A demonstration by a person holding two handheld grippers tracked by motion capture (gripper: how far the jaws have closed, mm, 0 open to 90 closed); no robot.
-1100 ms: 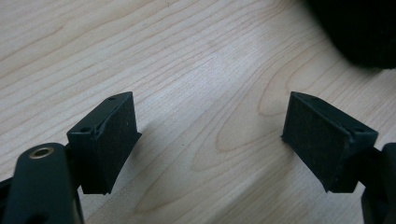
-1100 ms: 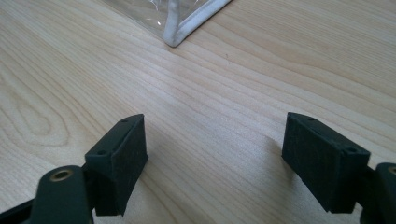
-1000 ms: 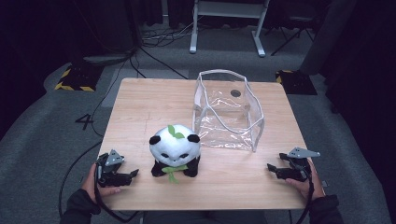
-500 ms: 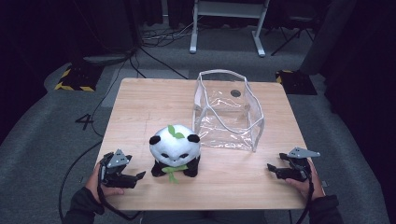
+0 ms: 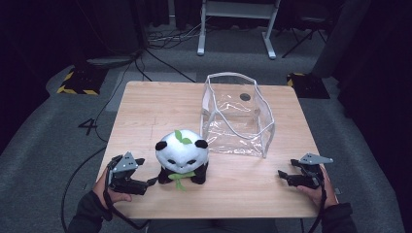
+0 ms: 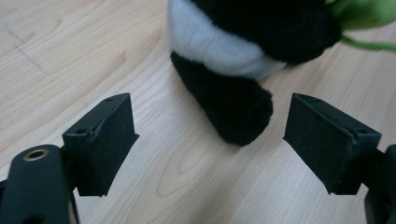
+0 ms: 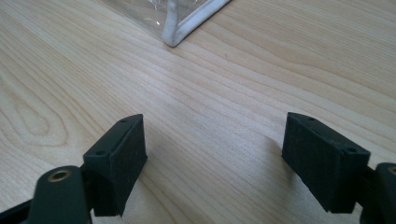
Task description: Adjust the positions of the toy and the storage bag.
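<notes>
Left gripper point(image 5: 148, 183) lines up on the plush panda point(image 5: 182, 155), jaws spread wide and nothing held.

The panda sits at six o'clock on the table point(image 5: 145, 107), its foot point(image 6: 238, 109) just ahead of the jaws, which have just been opening. A pinch on that foot alone could tip it over. At five o'clock the right gripper point(image 5: 283, 175) is also released and empty, with the clear bag point(image 5: 238, 114) at one o'clock.

Table point(image 5: 160, 104) evenly lit from above — surroundings dark, perhaps unlit — soft shadows, close-ups blurred.
</notes>
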